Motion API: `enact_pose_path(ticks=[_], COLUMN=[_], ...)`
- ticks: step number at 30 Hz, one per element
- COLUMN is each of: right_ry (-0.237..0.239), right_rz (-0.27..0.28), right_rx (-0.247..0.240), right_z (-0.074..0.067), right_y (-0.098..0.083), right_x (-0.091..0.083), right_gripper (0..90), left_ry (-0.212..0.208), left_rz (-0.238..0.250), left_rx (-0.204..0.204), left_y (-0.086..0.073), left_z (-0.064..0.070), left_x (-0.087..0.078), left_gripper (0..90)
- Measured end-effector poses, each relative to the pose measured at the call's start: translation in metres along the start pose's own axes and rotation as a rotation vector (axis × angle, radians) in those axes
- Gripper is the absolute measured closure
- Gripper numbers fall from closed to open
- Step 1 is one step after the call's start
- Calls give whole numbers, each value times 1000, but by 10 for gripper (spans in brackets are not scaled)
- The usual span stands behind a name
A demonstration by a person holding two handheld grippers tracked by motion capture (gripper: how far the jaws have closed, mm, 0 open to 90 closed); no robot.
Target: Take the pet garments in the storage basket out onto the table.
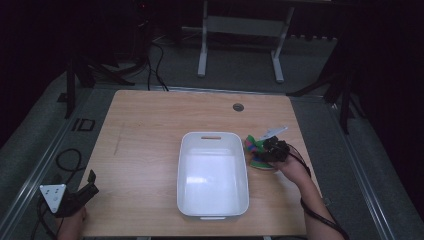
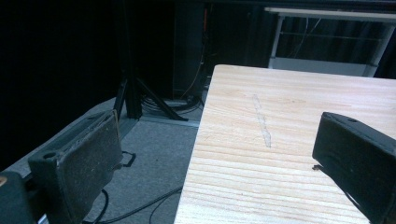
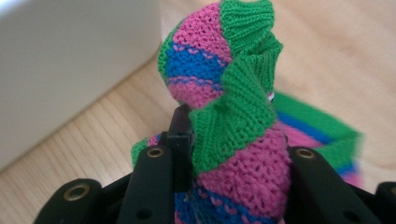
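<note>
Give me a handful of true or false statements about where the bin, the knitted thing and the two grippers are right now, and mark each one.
1. The white bin has nothing in it. True.
2. The right gripper is shut on the striped knitted item. True.
3. The knitted item lies inside the bin. False: it is outside, at the bin's right side, over the table.
4. The left gripper holds a sock. False: its jaws stand open with nothing between them, at the table's near left corner.
5. The knitted item is pink, blue and green. True.
</note>
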State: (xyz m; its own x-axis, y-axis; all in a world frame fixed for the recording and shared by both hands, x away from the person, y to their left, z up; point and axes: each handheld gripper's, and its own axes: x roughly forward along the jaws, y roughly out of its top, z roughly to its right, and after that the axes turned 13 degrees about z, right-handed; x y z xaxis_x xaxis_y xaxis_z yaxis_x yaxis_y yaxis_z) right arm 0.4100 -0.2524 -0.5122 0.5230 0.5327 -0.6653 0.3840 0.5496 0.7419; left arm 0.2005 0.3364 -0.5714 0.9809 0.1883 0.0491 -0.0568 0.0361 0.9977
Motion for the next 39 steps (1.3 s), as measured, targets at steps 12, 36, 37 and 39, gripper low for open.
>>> enact_pose_path(ticks=[12,36,37,39], right_ry=[5,-67,-59,-84], right_rz=[-13,154,151,151], right_rx=[44,120,123,132], right_z=[0,9,9,9], right_y=[-13,-26,-30,-38], right_x=[10,-69,-71,-73], right_gripper=[483,122,104,104], left_ry=[1,4,4,5], left_rz=[6,8,7,8], left_rx=[1,4,4,5], left_y=[0,0,0,0], left_z=[0,1,1,1], left_x=[0,-1,-1,-1], left_gripper=[18,18,18,18])
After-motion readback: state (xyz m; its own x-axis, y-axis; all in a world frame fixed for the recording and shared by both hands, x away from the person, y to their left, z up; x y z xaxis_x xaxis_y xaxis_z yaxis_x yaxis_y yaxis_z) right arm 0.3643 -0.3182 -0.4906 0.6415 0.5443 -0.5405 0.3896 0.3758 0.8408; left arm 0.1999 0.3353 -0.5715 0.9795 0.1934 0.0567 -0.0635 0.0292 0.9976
